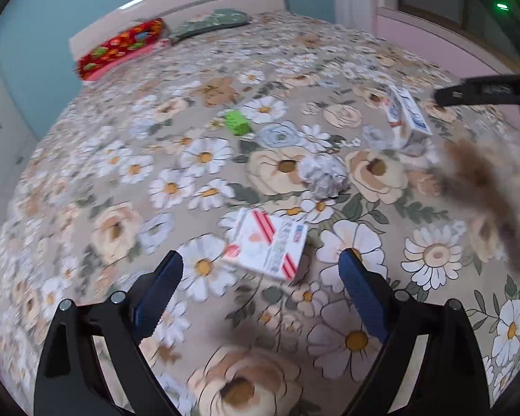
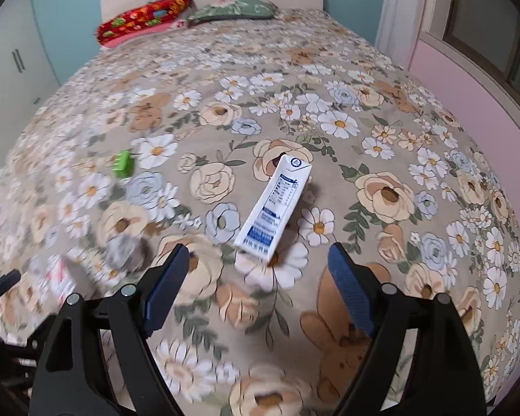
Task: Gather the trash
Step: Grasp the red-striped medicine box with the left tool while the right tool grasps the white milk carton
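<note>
The work surface is a bed (image 2: pixel 416 131) covered by a floral bedspread. Trash items lie scattered across its near half.

Left to right, as the left wrist view shows them:

1. The green box (image 1: pixel 238 122) lies farthest out, well apart from the other items. It appears small, light and stiff. Grip it across two opposite faces.
2. The flat carton (image 1: pixel 267 242), white with red stripes, lies on its broad face just ahead of the left gripper (image 1: pixel 260 270). The jaws of this gripper stand wide apart and hold nothing. The carton is judged light and thin-walled; it will crush under hard pressure. Take hold across its two long edges, not the broad faces.
3. The crumpled foil ball (image 1: pixel 324 174) lies beyond the flat carton, near it but apart. It is soft and deformable; any grip direction should serve, and light closure is sufficient.
4. A clear crumpled wrapper (image 1: pixel 378 137) touches the base of the milk carton. It is blurred; its material cannot be confirmed. Expect it to be slippery and very light.
5. The milk carton (image 2: pixel 274 204), white with blue print, lies on its side directly ahead of the right gripper (image 2: pixel 258 267), pointing away. This gripper also has its jaws spread wide, with nothing between them. If empty, the carton is light and its walls will buckle. Grip across the narrow width near mid-length, where it balances.

The fill level of either carton cannot be determined.
</note>
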{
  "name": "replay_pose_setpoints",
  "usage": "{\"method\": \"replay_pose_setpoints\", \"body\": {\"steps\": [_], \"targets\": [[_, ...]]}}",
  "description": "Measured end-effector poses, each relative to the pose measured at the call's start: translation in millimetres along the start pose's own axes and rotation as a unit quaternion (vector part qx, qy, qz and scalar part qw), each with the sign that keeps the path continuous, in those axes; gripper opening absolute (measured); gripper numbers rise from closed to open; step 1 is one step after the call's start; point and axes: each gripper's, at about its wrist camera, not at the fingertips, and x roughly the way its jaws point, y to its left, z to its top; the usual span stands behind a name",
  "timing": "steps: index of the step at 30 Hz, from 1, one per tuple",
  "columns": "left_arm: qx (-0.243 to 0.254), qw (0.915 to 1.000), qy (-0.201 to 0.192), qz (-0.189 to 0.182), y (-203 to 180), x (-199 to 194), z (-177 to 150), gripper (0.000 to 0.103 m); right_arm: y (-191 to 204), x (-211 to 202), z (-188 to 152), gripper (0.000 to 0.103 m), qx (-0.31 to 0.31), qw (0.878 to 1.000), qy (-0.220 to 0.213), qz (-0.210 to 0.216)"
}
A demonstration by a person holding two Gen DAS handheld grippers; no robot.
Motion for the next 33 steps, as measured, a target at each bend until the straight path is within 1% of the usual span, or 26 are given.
{"method": "replay_pose_setpoints", "body": {"steps": [4, 7, 9, 10, 11, 12, 13, 14, 15, 16, 18, 22, 25, 29, 33], "targets": [[0.024, 0.9991, 0.001, -0.035, -2, 21, 3, 0.093, 4, 34, 8, 0.081, 0.007, 1.000, 0.014, -0.016], [0.028, 0.9991, 0.008, -0.030, -1, 40, 4, 0.093, 4, 62, 10, 0.081, 0.017, 0.999, 0.035, -0.027], [0.021, 0.9993, 0.018, -0.025, 1, 50, 3, 0.092, 1, 78, 10, 0.081, 0.033, 0.998, 0.045, -0.024], [0.012, 0.9992, 0.025, -0.028, 4, 55, 4, 0.092, -1, 83, 10, 0.081, 0.039, 0.998, 0.047, -0.022], [0.002, 0.9989, 0.028, -0.037, 6, 58, 3, 0.090, -2, 89, 9, 0.081, 0.045, 0.998, 0.047, -0.020], [-0.009, 0.9988, 0.023, -0.043, 8, 59, 3, 0.086, -3, 93, 9, 0.081, 0.047, 0.998, 0.047, -0.016], [-0.017, 0.9988, 0.019, -0.042, 9, 60, 3, 0.076, -3, 97, 10, 0.075, 0.047, 0.998, 0.048, -0.014], [-0.026, 0.9984, 0.024, -0.044, 11, 62, 3, 0.065, -5, 103, 9, 0.069, 0.049, 0.997, 0.055, -0.009], [-0.037, 0.9977, 0.031, -0.047, 13, 65, 3, 0.063, -4, 106, 9, 0.054, 0.051, 0.997, 0.062, -0.003], [-0.046, 0.9972, 0.035, -0.048, 15, 67, 3, 0.062, -5, 110, 8, 0.046, 0.052, 0.996, 0.069, 0.002], [-0.060, 0.9964, 0.037, -0.047, 17, 69, 3, 0.062, -6, 113, 5, 0.040, 0.048, 0.996, 0.072, 0.005], [-0.068, 0.9968, 0.029, -0.029, 15, 65, 3, 0.060, -8, 109, 2, 0.039, 0.041, 0.997, 0.064, 0.015], [-0.074, 0.9966, 0.024, -0.026, 11, 57, 3, 0.060, -12, 99, 2, 0.038, 0.036, 0.998, 0.056, 0.019], [-0.071, 0.9972, 0.008, -0.019, 4, 35, 6, 0.060, -16, 71, 3, 0.037, 0.024, 0.999, 0.038, 0.025], [-0.057, 0.9983, -0.004, -0.003, -9, 0, 10, 0.060, -17, 34, 2, 0.037, 0.004, 0.999, 0.021, 0.028]]}}
